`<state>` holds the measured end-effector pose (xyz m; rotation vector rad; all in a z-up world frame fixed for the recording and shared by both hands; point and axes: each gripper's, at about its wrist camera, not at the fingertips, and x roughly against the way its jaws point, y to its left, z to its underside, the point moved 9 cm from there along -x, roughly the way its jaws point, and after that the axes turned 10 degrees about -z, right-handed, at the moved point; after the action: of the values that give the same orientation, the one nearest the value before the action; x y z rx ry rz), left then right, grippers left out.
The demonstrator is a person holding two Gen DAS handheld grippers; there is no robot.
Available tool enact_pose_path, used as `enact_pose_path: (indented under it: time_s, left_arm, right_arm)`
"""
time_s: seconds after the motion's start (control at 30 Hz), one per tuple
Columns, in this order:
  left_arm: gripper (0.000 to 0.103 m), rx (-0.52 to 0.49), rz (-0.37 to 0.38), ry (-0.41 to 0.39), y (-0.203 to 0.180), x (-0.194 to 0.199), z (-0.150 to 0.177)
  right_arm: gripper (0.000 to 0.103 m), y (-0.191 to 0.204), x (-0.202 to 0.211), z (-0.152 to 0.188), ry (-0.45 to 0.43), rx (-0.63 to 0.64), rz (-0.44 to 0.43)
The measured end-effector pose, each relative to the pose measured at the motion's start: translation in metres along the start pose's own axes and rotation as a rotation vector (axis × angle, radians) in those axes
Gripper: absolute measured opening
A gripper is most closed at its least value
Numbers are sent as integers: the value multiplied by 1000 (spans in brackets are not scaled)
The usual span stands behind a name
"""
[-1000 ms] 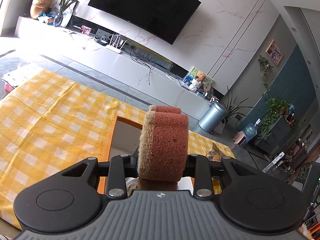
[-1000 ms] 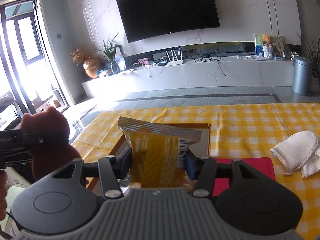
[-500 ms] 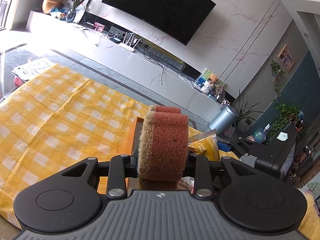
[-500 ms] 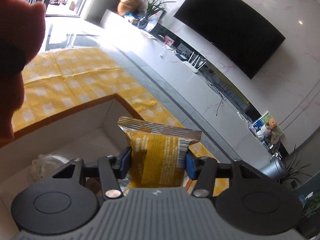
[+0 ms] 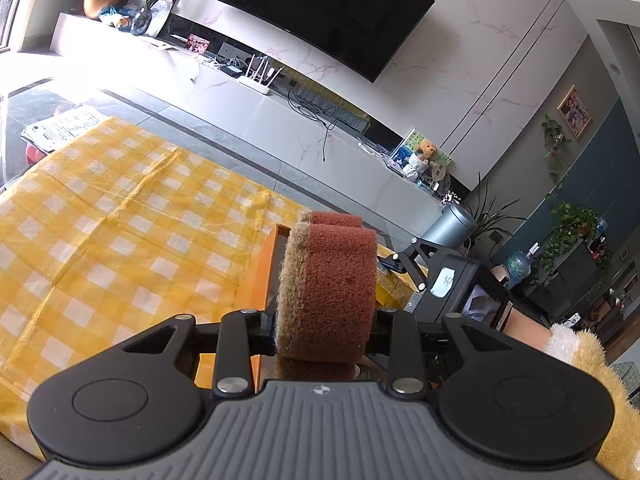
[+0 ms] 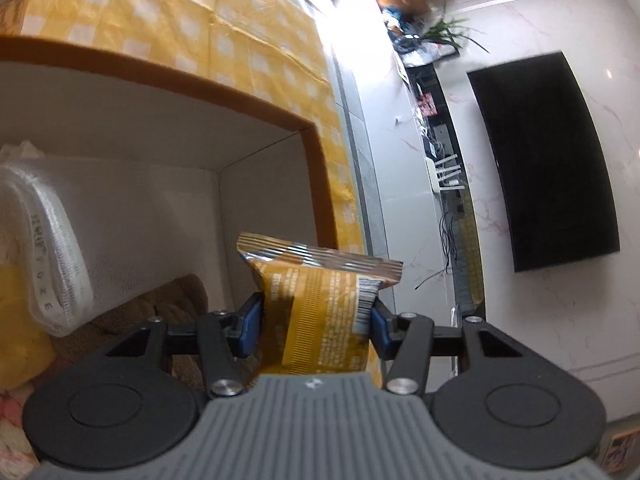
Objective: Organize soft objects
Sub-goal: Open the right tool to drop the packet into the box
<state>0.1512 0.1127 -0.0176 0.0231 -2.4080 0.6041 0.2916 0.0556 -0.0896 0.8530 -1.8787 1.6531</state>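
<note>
My left gripper [image 5: 326, 320] is shut on a reddish-brown plush toy [image 5: 332, 284], held above the yellow checked cloth [image 5: 120, 220] beside the orange-rimmed box [image 5: 269, 264]. To its right in that view the right gripper's body [image 5: 452, 284] and a person's wrist [image 5: 524, 326] reach over the box. In the right wrist view my right gripper [image 6: 316, 326] is shut on a yellow snack packet [image 6: 320, 308], rolled sideways and held low inside the white-walled box [image 6: 160, 216], near its far corner.
Inside the box lie a clear plastic pack with white contents [image 6: 44, 240], something yellow [image 6: 20, 320] and a brown fabric item [image 6: 168, 304]. A fluffy yellow-and-white thing [image 5: 592, 364] sits at the right edge. Beyond the table stand a TV wall [image 5: 320, 12] and a bin [image 5: 450, 226].
The right gripper has rolled strongly sideways and dropped with the snack packet from above the table into the box. The left gripper kept hold of the plush toy and barely shifted.
</note>
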Motion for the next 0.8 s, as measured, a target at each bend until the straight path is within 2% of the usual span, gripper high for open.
enact_pose_path:
  time_s: [0.03,0.1,0.43,0.57,0.63,0.73,0.8]
  left_arm:
    - [37,1,-1,2,0,0,0]
    - [37,5,-3,8,2,-2,1]
    - [37,14,-5,32,6,-9,3]
    - [37,5,-8,35,3,-10,5]
    - [37,-1,-10,39,2,-11,7]
    - [37,-6,-13,44,1,-12,8]
    - [37,-6,-17,49,3,-15,9]
  right_arm:
    - [53,3,-2,0,3,64,1]
    - [53,3,-5,1,24,111,2]
    - [53,-25,21,-5,-16,155,-11]
    - [53,-22,1,0,31,198,-8]
    - [53,-9,-18,9,72,219,-40]
    - [52,-6,-30,11,60,191,-15]
    - [52,-8,-30,10,49,152,-29]
